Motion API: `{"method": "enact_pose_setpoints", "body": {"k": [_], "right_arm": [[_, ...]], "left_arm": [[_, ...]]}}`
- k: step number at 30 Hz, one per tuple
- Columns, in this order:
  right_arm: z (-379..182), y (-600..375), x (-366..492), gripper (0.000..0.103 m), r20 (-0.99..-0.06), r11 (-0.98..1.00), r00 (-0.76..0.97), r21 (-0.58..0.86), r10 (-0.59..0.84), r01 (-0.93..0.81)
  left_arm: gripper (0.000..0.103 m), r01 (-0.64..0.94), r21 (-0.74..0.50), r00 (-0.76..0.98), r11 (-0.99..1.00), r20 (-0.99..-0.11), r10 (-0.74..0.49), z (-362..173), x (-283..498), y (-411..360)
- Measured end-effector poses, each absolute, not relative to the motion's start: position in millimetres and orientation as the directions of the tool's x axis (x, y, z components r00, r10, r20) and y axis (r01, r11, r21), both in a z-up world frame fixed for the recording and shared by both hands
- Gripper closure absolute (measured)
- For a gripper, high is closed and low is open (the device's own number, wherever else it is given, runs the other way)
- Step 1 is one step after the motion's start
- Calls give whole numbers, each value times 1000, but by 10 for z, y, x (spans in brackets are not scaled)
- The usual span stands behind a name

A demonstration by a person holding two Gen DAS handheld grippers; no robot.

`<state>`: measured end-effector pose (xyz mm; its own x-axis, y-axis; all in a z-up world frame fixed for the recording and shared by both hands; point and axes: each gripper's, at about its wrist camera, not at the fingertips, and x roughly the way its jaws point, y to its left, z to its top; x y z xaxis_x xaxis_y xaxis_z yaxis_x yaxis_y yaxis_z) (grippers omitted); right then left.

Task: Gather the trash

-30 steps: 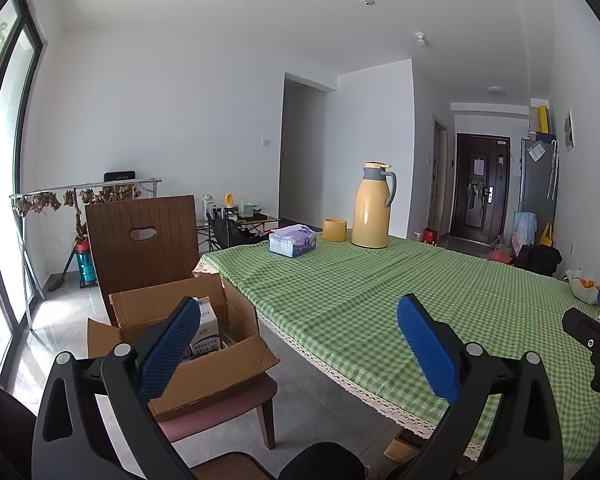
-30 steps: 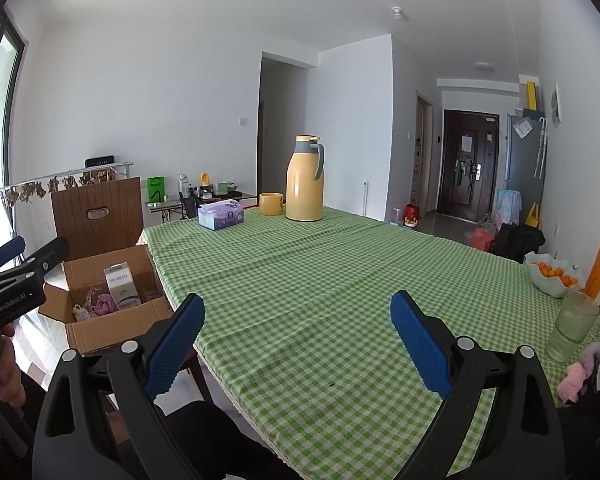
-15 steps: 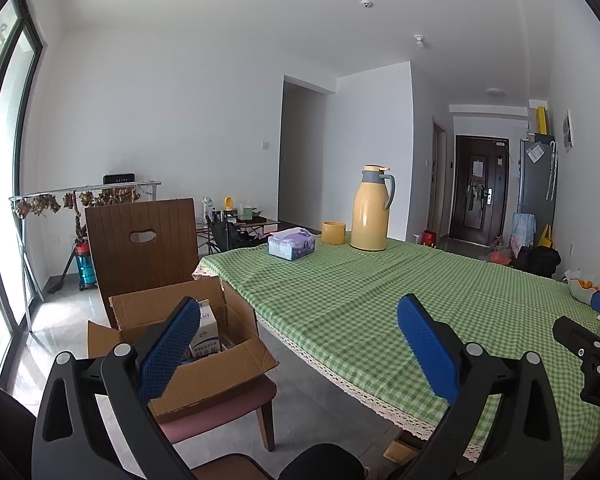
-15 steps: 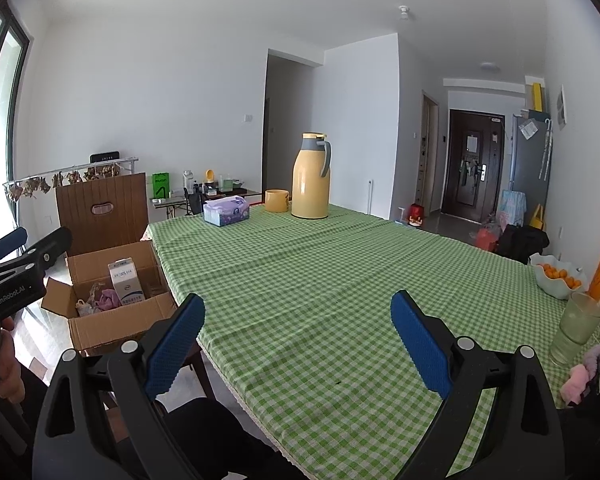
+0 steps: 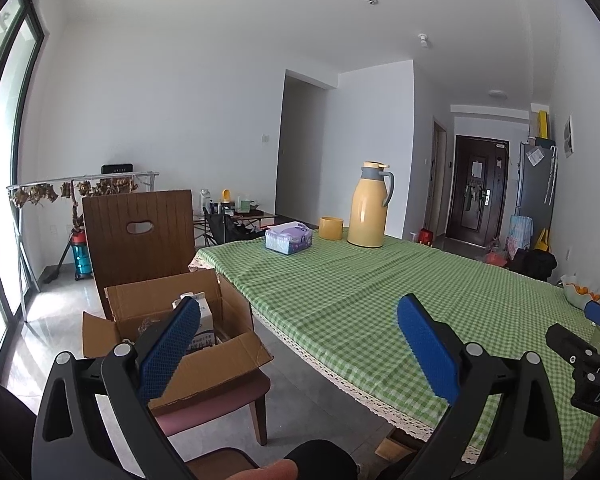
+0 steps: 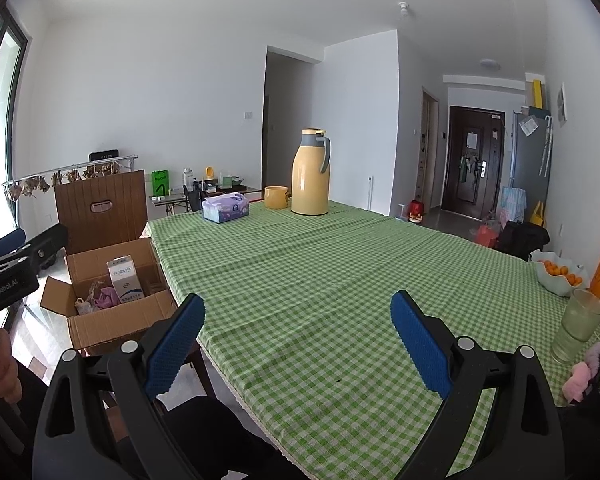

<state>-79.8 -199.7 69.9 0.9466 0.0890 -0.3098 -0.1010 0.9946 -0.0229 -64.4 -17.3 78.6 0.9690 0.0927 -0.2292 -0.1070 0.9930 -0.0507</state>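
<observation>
Seemingly the collecting is winding up: both the left gripper (image 5: 298, 344) and right gripper (image 6: 296, 340) are hanging wide open and empty above the near edge of the table (image 6: 340, 280). Trash, a carton (image 6: 125, 277) and wrappers (image 6: 100, 300), is sitting in the cardboard box (image 6: 108, 322) on the chair (image 5: 140, 236) by the table's left edge. Next, I judge, comes scanning for leftovers.

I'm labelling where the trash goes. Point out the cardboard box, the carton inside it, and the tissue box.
cardboard box (image 6: 112, 322), right wrist view, front wall.
carton (image 6: 126, 280), right wrist view, front face.
tissue box (image 6: 226, 208), right wrist view, side face.
</observation>
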Motion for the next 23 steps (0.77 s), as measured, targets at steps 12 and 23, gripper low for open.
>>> {"method": "enact_pose_setpoints", "body": {"k": [12,23], "right_arm": [[680,-1967,-774,13,-319,993,942,-28,101,-116],[542,-2096,-449,13,-344,997,937,-27,56,-69]], "left_arm": [[7,-105,-45,972,993,-215,93,739,-632,-191],[7,-182,-86,951,979,-267,154,553,-221,35]]}}
